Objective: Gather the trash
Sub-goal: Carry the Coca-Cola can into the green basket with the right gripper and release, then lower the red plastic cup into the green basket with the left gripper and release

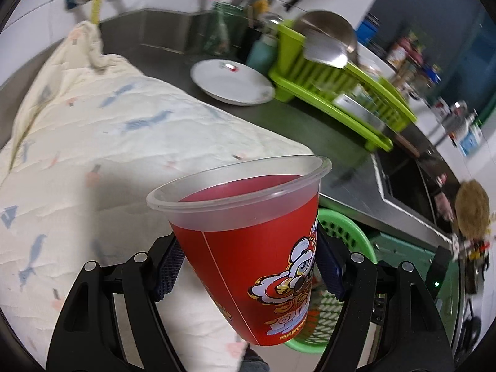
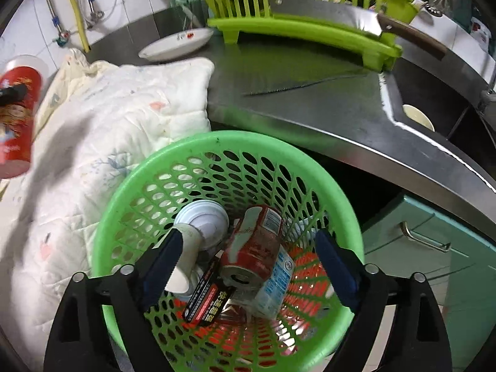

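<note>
A red plastic cup (image 1: 248,248) with a cartoon print and a clear rim is tilted between the blue pads of my left gripper (image 1: 248,266), which is shut on it. It hangs over a white quilt, left of the green mesh basket (image 1: 344,232). The right wrist view shows the same cup (image 2: 17,117) at the far left. My right gripper (image 2: 249,248) stands open over the basket (image 2: 217,142). Inside lie a red can (image 2: 257,241), a white carton (image 2: 277,282), a black-and-red packet (image 2: 207,297) and a white paper cup (image 2: 201,220). The pads touch none of them.
A quilt (image 2: 93,130) covers the left of the steel counter (image 2: 310,108). Behind it are a white plate (image 2: 176,43) and a green dish rack (image 2: 294,15) with a cleaver (image 2: 334,15). A long knife (image 2: 294,86) lies on the counter. A sink (image 2: 434,105) and teal cabinet (image 2: 434,248) are at the right.
</note>
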The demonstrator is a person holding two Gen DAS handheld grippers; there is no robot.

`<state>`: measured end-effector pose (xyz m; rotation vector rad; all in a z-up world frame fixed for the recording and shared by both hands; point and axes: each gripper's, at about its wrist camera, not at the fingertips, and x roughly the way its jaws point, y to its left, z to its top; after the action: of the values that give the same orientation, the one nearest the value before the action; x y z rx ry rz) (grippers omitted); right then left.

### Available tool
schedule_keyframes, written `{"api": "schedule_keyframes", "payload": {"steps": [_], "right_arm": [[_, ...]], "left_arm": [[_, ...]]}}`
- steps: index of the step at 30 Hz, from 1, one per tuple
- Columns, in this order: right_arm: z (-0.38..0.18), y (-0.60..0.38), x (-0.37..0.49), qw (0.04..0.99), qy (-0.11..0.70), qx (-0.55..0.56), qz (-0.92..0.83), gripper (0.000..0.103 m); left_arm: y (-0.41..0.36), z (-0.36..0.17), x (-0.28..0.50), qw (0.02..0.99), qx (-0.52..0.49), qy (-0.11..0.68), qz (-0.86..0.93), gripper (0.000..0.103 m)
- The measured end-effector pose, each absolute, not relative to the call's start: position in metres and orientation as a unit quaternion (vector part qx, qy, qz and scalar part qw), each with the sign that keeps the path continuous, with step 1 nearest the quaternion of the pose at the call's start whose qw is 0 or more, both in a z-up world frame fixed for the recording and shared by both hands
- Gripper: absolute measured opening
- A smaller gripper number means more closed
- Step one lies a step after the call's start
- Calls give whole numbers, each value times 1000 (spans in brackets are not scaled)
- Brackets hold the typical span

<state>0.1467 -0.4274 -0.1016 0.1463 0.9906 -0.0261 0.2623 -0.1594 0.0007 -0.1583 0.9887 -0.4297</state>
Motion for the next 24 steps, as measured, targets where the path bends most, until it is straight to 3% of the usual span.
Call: {"api": "schedule_keyframes", "payload": {"steps": [24], "right_arm": [[-66, -437, 49, 908, 414, 51, -51, 93]], "left_arm": [[-297, -73, 209, 793, -1, 538, -286, 74]]}}
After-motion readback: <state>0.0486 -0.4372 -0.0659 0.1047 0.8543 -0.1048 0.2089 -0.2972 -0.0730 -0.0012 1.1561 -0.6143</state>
